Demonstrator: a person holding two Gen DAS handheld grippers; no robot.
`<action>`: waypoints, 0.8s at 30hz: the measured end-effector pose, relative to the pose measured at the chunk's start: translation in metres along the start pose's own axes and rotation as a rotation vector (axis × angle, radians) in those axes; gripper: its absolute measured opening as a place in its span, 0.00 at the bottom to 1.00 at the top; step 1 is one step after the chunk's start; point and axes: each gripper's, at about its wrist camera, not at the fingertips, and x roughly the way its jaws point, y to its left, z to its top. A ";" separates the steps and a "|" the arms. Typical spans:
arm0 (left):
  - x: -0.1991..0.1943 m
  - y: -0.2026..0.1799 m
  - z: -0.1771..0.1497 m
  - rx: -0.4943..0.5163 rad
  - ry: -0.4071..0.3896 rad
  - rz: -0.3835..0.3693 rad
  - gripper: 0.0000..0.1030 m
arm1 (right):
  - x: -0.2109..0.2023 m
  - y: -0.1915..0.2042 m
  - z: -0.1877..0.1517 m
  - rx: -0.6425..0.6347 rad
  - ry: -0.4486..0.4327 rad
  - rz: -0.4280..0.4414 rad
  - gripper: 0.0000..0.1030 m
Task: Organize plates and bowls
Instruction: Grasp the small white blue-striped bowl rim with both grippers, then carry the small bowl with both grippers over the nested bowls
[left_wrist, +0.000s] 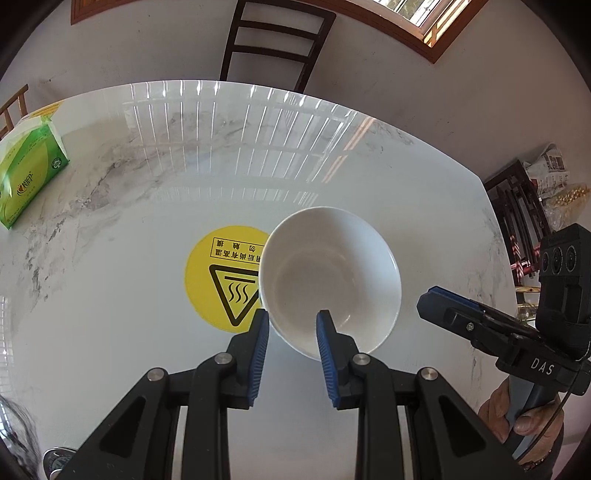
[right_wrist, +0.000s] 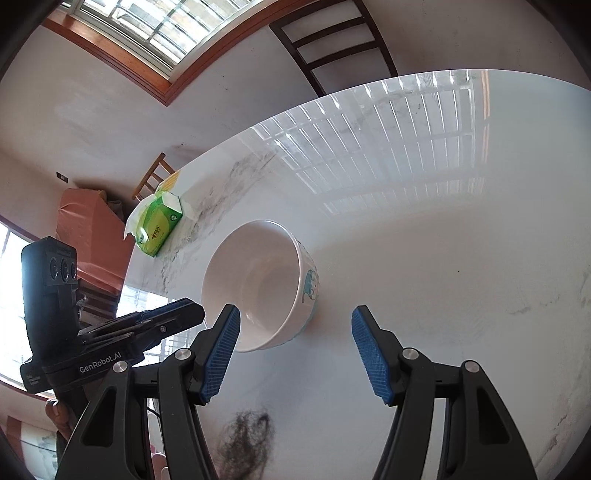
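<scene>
Straddling the near rim of the white glazed ceramic bowl (left_wrist: 330, 280), the left gripper (left_wrist: 291, 325) has one blue ribbed pad outside the wall and one inside the cavity. Left wrist view shows the jaws narrowed around the rim, but pad contact on the wall is not clear, so whether it is truly pinched I cannot tell. Bowl sits upright on the glossy white marble-look table (left_wrist: 110, 258), its left edge overlapping the round yellow hot-surface warning sticker (left_wrist: 221, 277). Bowl is empty, with a small blue cartoon print on the outer wall (seen only in the right wrist view).

Right gripper (right_wrist: 295, 332) is spread wide, nothing between the pads. Bowl lies ahead of its left pad, and that pad looks just beside the rim, touching or not unclear. A person's hand (left_wrist: 524, 417) holds its handle, right of the bowl.

Green tissue pack (left_wrist: 29, 177) sits well apart from the bowl, far left near the table edge. Dark wooden chair (left_wrist: 273, 40) stands beyond the table, behind the bowl. No plates in either view.

Handling judgement: stiff, fairly heavy for its size, glazed so slippery, and it would chip or break if dropped on this hard top. Best hold is a rim pinch, one pad in and one out, seated deep on the wall rather than at the lip. Lift level, since a one-sided pinch could let it swing.
</scene>
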 end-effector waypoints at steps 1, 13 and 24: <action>0.002 0.000 0.001 0.001 0.002 0.008 0.27 | 0.004 0.001 0.001 -0.003 0.010 -0.009 0.57; 0.037 0.014 0.009 -0.110 0.021 -0.023 0.37 | 0.048 0.003 0.005 -0.013 0.131 -0.046 0.24; 0.018 0.003 -0.007 -0.097 0.000 0.071 0.13 | 0.025 0.008 -0.003 -0.022 0.113 -0.044 0.21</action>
